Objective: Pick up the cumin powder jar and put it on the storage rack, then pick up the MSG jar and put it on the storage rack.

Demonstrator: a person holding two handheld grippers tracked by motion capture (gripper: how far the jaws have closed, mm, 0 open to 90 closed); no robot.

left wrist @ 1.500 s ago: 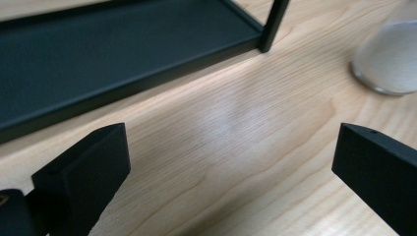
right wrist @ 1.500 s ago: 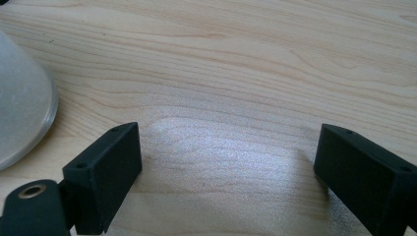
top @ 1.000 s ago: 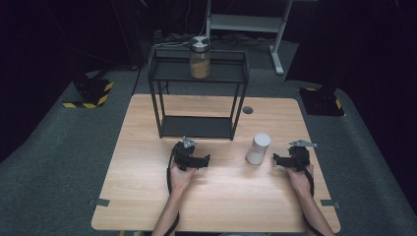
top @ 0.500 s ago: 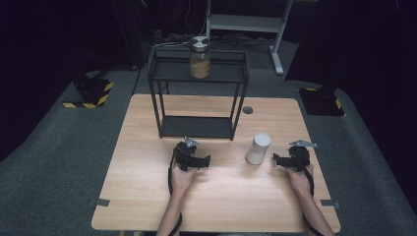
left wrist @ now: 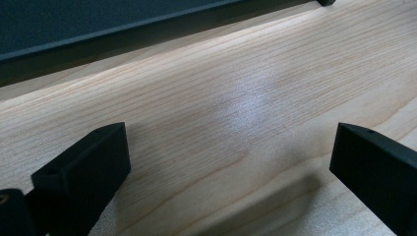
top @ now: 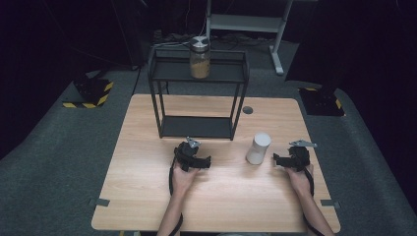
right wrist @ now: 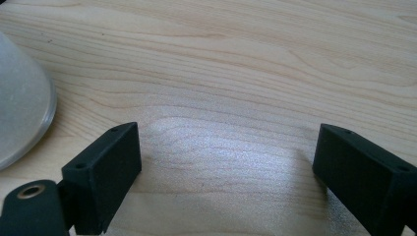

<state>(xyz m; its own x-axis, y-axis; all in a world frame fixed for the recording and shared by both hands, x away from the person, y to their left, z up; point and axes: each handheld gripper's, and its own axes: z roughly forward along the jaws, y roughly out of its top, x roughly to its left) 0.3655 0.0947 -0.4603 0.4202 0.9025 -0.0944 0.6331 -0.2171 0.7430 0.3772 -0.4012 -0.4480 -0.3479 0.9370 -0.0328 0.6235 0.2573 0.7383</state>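
A white frosted cup (top: 258, 147) stands upside down on the wooden table (top: 147, 196), right of centre; its rounded edge shows at the left of the right gripper view (right wrist: 19, 113). My right gripper (top: 282, 160) rests just right of the cup, open, with bare wood between its jaws (right wrist: 223, 147). My left gripper (top: 192, 153) sits low on the table in front of a black two-tier shelf (top: 196, 127), open as well, with nothing between its jaws (left wrist: 228, 147). A glass jar (top: 199, 58) with tan contents and a metal lid stands on the shelf's top tier.
The shelf's dark base (left wrist: 123, 24) runs across the top of the left gripper view. A round cable hole (top: 247, 110) lies in the table right of the shelf. Grey carpet surrounds the table, and a white frame (top: 246, 22) stands behind it.
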